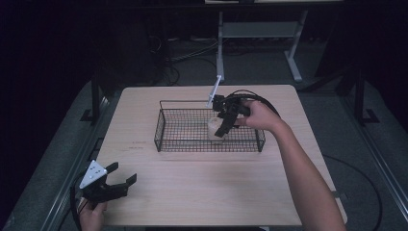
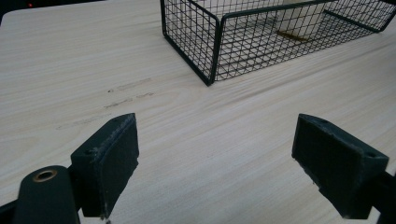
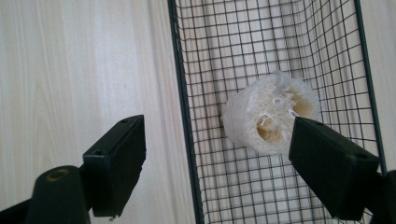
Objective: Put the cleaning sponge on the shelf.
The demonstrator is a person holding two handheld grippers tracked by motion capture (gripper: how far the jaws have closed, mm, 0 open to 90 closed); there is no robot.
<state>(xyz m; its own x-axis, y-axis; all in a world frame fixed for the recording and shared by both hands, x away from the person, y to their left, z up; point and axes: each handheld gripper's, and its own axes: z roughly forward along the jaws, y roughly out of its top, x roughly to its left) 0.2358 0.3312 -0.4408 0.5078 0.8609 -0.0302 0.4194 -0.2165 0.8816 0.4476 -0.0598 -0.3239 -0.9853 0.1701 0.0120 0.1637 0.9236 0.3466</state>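
A black wire basket [image 1: 161,120] stands in the middle of the wooden table. A pale, round loofah piece [image 1: 215,129] lies on the basket floor near its right end. My right gripper [image 1: 222,132] hangs over that end, pointing down, jaws open. In the right gripper view the loofah [image 3: 266,114] lies beyond the jaws of the gripper [image 3: 215,154], with the basket wall [image 3: 184,116] between them and no pad pressing on it. My left gripper [image 1: 125,172] rests at the table's near left corner, open and holding nothing [image 2: 215,158].
In the left gripper view the basket [image 2: 215,46] stands some way ahead, with bare table [image 2: 196,126] in between. Table legs and cables [image 1: 192,53] sit on the dark floor beyond the far edge. A person's forearm [image 1: 308,178] crosses the table's right side.
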